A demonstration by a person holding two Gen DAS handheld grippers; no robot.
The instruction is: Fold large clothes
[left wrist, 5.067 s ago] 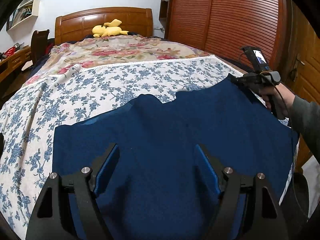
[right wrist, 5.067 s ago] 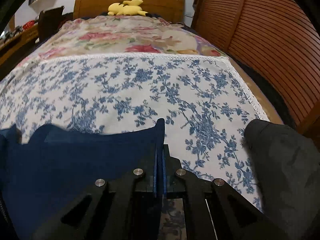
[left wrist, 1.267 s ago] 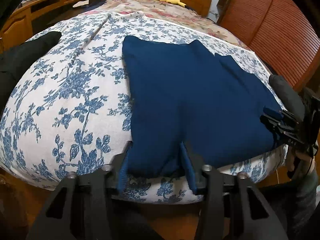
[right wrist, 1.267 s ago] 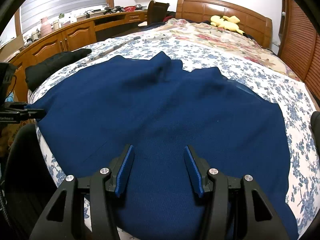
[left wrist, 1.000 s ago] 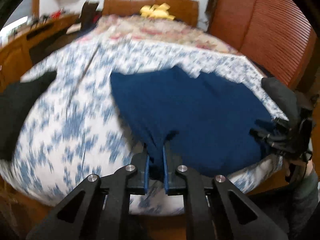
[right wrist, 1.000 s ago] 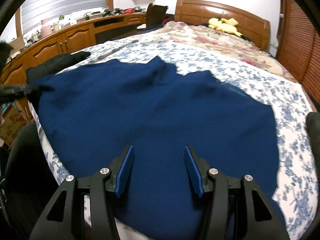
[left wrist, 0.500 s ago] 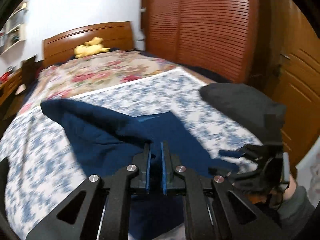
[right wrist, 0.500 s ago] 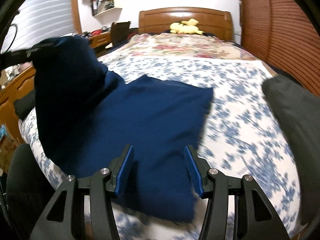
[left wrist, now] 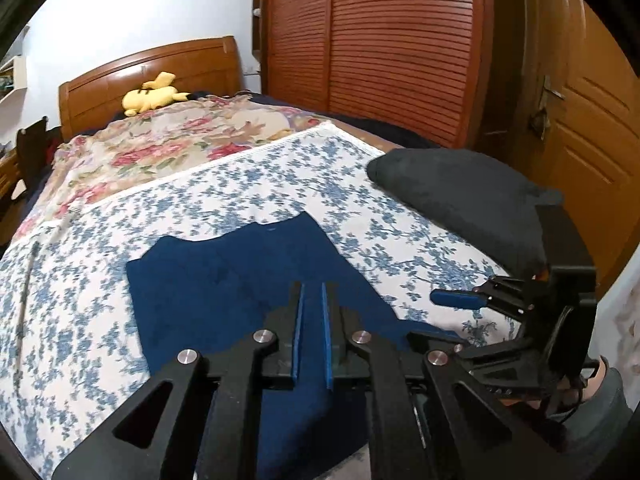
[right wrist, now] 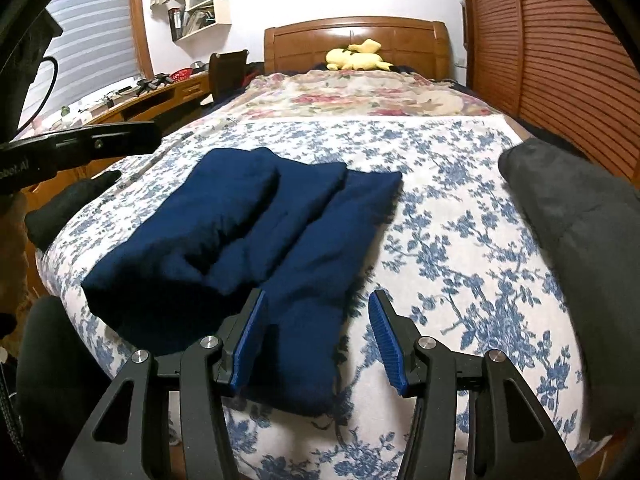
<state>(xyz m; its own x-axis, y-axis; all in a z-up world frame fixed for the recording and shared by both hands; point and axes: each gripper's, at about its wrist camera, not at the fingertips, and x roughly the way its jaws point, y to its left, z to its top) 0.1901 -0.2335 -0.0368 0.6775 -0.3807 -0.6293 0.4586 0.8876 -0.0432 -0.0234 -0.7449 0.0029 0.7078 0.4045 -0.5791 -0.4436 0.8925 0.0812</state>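
A navy blue garment (right wrist: 256, 224) lies folded over itself on the blue-flowered bedspread (right wrist: 460, 248); it also shows in the left wrist view (left wrist: 224, 280). My left gripper (left wrist: 311, 292) hovers over the garment's near part with its jaws a narrow gap apart and nothing between them. My right gripper (right wrist: 316, 304) is open and empty above the garment's near right edge. It also shows at the right of the left wrist view (left wrist: 460, 300).
A dark grey folded garment (right wrist: 580, 232) lies at the bed's right edge. A black item (right wrist: 60, 204) sits at the left edge. A yellow plush (right wrist: 356, 60) rests by the wooden headboard. A slatted wooden wardrobe (left wrist: 380, 48) stands to the right and a desk (right wrist: 132, 100) to the left.
The left gripper carried the garment's left side over to the right and let it go. The garment is now folded narrower. The right gripper stayed open.
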